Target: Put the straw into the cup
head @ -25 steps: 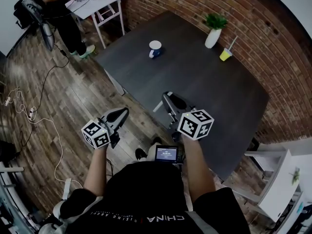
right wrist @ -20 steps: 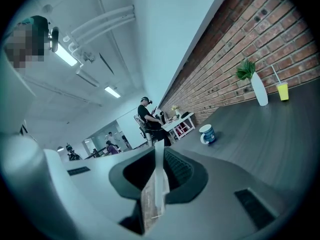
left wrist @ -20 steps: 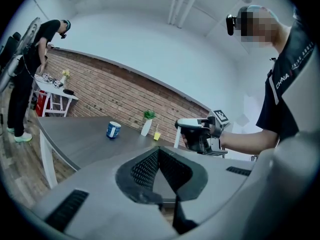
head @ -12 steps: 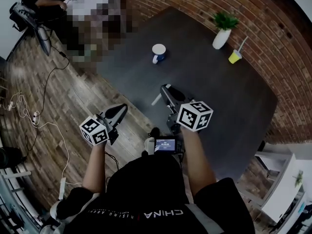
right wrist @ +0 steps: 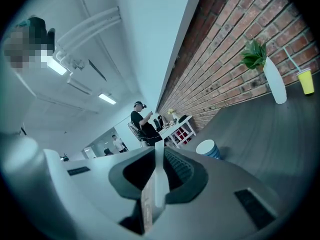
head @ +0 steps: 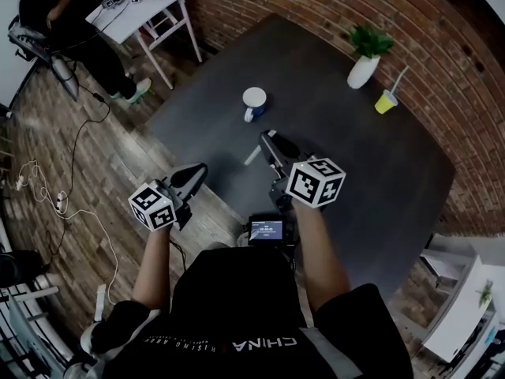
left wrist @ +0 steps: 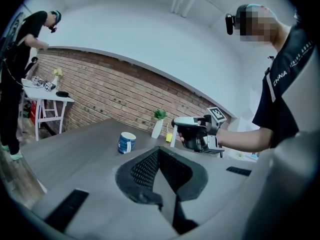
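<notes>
A white paper-wrapped straw [head: 252, 155] [right wrist: 159, 179] is pinched upright between the pads of my right gripper [head: 267, 140] [right wrist: 159, 156], which is over the near part of the dark table [head: 355, 164]. A blue-and-white cup [head: 253, 101] [left wrist: 126, 142] [right wrist: 208, 149] stands on the table just ahead of that gripper. A yellow cup [head: 386, 101] [right wrist: 306, 80] with its own straw is at the far right by the brick wall. My left gripper [head: 193, 172] [left wrist: 159, 151] is at the table's near-left edge, jaws together and empty.
A white vase with a green plant [head: 364, 71] [right wrist: 274, 84] stands beside the yellow cup. At the back left is a small white table [head: 138, 10] with a person [head: 47, 14] next to it. Cables [head: 47, 196] trail over the wooden floor on the left.
Both grippers have been carried forward toward the table, and the blue-and-white cup now lies closer to the right gripper. The hold on the straw is unchanged.
</notes>
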Available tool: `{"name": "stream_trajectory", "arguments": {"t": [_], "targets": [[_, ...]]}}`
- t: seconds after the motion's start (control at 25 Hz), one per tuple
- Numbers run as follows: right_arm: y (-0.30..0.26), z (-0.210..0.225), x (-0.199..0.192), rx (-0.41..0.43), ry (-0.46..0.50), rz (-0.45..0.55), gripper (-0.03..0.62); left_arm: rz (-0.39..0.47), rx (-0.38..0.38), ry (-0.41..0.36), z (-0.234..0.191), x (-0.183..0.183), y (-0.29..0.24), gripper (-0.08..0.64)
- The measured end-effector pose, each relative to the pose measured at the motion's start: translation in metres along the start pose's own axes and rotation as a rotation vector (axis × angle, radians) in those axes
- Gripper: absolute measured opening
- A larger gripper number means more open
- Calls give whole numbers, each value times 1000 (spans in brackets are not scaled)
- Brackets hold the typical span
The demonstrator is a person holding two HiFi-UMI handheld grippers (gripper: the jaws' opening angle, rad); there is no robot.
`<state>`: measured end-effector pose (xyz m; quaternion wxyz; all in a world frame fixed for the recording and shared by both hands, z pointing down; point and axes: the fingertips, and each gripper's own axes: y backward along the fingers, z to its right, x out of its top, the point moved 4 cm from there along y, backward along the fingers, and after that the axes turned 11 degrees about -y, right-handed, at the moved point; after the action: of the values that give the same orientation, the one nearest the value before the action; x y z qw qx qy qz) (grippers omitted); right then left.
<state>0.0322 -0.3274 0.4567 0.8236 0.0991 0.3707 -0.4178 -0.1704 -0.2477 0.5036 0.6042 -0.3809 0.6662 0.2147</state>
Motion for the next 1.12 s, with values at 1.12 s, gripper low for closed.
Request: {"name": "stream_trajectory", "arguments": {"t": [1.12], "targets": [[-34, 35, 27, -20, -16, 33, 57, -30, -70, -51, -47, 12, -65, 3]]}}
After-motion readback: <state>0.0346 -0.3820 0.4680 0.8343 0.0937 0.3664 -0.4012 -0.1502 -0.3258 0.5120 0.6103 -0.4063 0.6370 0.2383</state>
